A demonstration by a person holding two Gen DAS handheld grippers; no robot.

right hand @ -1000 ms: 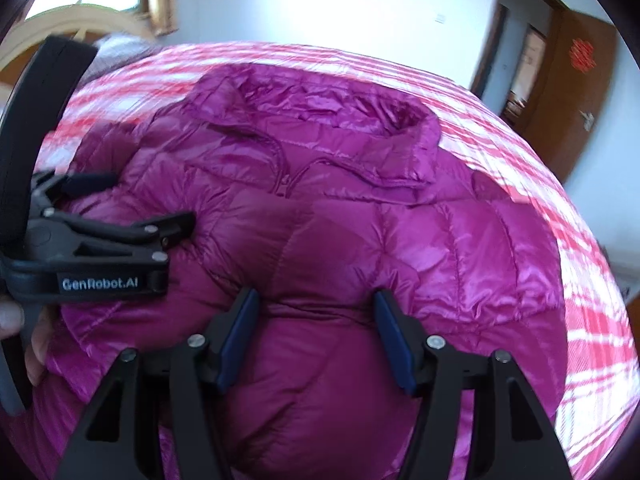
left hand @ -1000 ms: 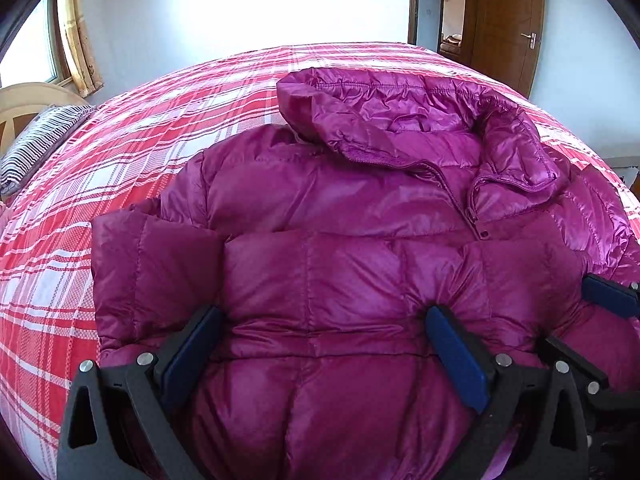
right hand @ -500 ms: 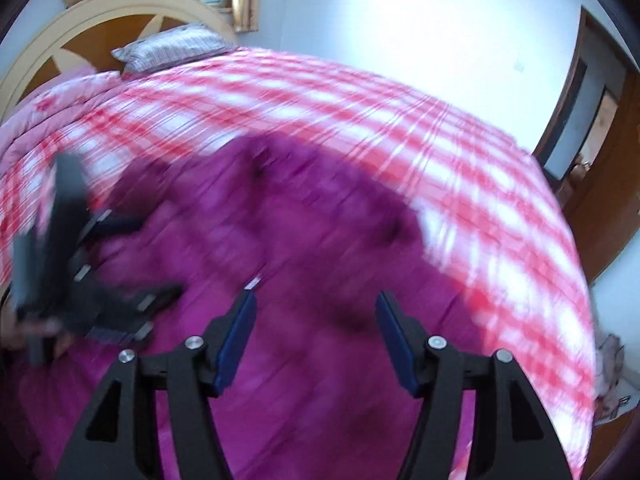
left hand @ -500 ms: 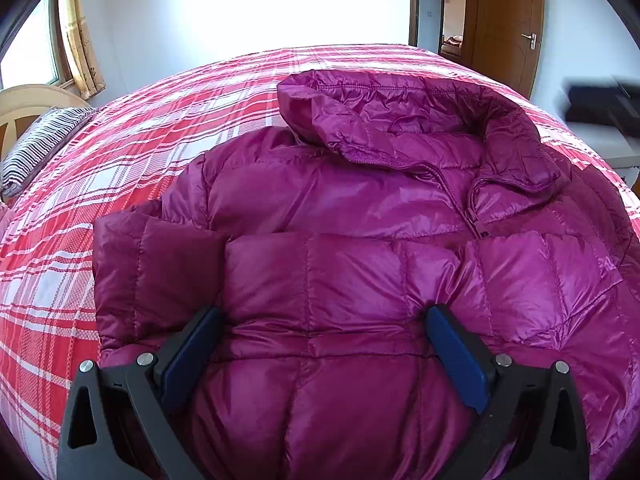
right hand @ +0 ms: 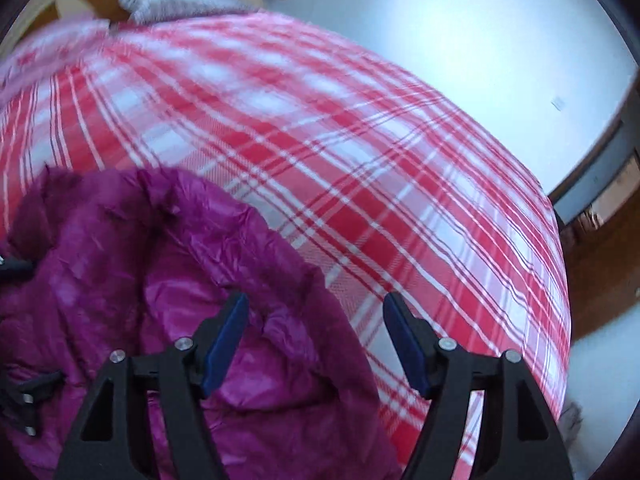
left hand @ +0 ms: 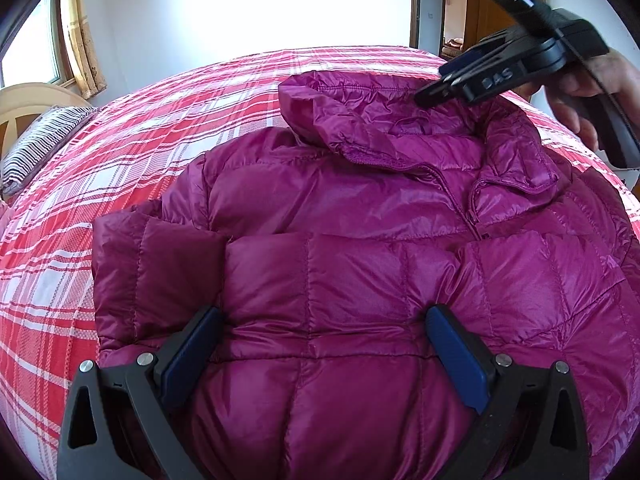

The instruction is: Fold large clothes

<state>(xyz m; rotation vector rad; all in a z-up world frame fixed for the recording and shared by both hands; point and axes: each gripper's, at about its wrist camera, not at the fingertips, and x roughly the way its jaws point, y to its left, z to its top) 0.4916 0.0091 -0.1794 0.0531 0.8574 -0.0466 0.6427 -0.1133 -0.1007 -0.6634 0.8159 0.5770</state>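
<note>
While the magenta down jacket [left hand: 360,240] lies spread on the bed [left hand: 160,128], front side up, both claws are above it. The jacket rests on a red and white checked bed cover [right hand: 360,160], with its collar [left hand: 384,120] at the far end in the left wrist view and the zipper [left hand: 460,196] running down from the collar. One sleeve [left hand: 152,272] is folded over the body on the left side of that view.

The left claw [left hand: 320,352] is low over the lower part of the jacket. Its blue pads [left hand: 192,356] stand wide apart, and the puffy fabric bulges up between them. They touch the cloth at the sides, but I cannot tell if they press it; nothing is pinched or lifted.

The right claw [right hand: 316,340] is near the collar, at the edge of the jacket. In its own blurred view one finger is over the purple fabric and the other finger is over the bed cover. Its jaws are apart and they grip nothing. In the left wrist view a hand [left hand: 592,92] holds this claw just above the collar.

A striped pillow [left hand: 44,136] lies by the wooden headboard [left hand: 24,104], well apart from the jacket.
</note>
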